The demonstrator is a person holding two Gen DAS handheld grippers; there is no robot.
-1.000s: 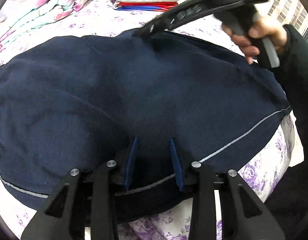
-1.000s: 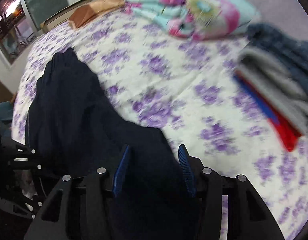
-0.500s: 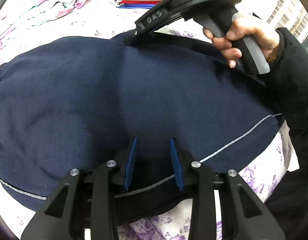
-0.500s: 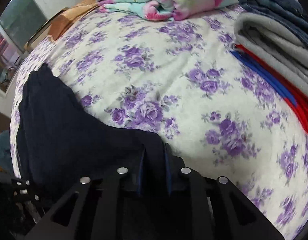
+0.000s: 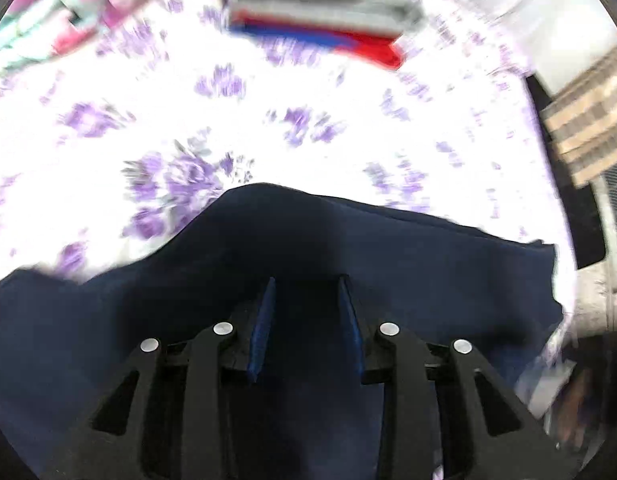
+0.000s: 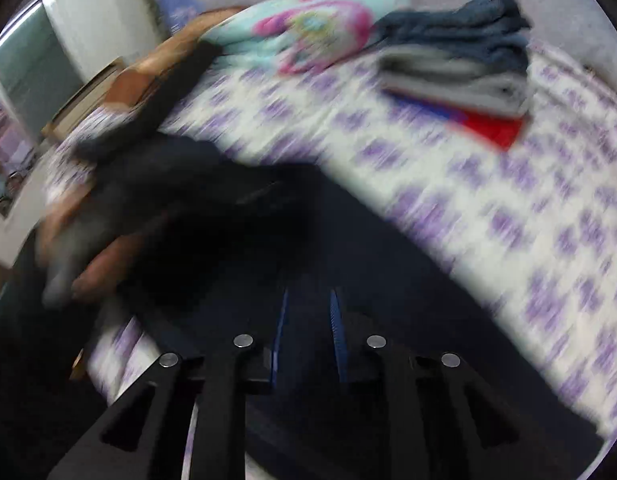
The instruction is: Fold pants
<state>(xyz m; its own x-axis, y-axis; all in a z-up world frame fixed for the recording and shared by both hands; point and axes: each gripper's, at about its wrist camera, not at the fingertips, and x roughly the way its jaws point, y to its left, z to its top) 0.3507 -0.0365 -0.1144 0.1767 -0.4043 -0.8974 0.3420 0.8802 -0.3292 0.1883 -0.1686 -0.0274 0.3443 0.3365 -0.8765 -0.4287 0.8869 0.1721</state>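
The navy pants (image 5: 348,248) lie bunched on the flowered bedsheet (image 5: 108,120) right in front of my left gripper (image 5: 306,284). Its blue pads stand apart with dark cloth between and under them; whether they pinch it is unclear. In the right wrist view the pants (image 6: 348,240) spread under my right gripper (image 6: 308,292), whose blue pads stand a small gap apart over the cloth. The left hand and its gripper (image 6: 120,184) show blurred at the left of that view. Both views are motion-blurred.
A stack of folded clothes, grey, blue and red (image 5: 320,20), lies at the far side of the bed; it also shows in the right wrist view (image 6: 460,76). A pastel blanket (image 6: 308,32) lies beside it. The bed's edge is at the right (image 5: 564,280).
Both grippers have swung quickly and the views blur. The pants went from spread wide to bunched close under the left gripper. The right gripper's pads, pinched half a second ago, now stand apart.
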